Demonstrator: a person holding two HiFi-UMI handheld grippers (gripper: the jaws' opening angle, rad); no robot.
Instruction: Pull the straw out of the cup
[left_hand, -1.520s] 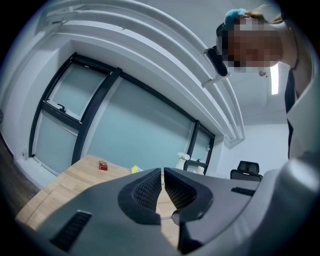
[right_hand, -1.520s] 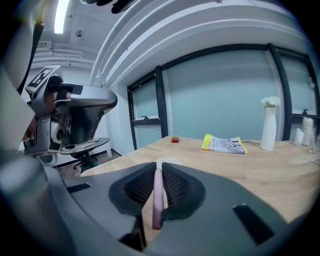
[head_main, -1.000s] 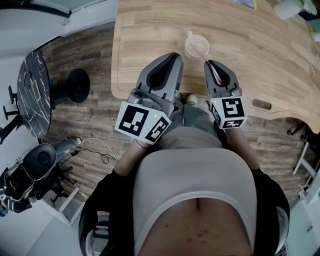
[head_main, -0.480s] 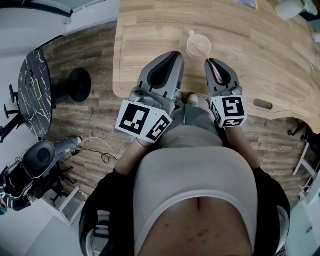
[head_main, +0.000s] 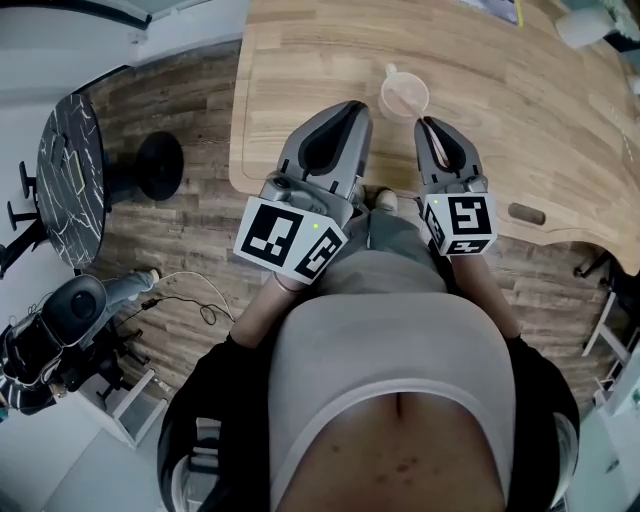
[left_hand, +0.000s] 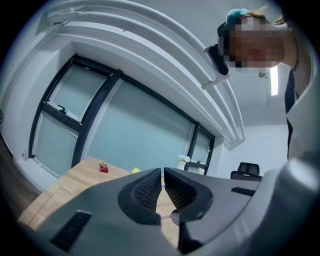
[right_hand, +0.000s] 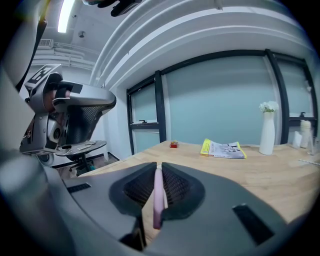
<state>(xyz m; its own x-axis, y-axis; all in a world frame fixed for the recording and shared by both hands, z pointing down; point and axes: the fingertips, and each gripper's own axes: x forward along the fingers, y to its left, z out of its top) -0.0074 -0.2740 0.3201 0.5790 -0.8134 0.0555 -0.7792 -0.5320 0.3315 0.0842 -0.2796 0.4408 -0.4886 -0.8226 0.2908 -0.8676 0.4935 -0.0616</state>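
I count two grippers, the left gripper (head_main: 347, 108) and the right gripper (head_main: 428, 124). Each has one cube, so two cubes (head_main: 288, 240) (head_main: 458, 224). I see one cup (head_main: 404, 96) and one straw (right_hand: 157, 200). There are two tables: one wood table (head_main: 300, 60) and one round black table (head_main: 68, 180). On the wood table I count one vase (right_hand: 267, 131), one booklet (right_hand: 223, 149) and one small red thing (right_hand: 173, 144). There are two chairs, one grey (right_hand: 82, 120) and one black (left_hand: 248, 170).
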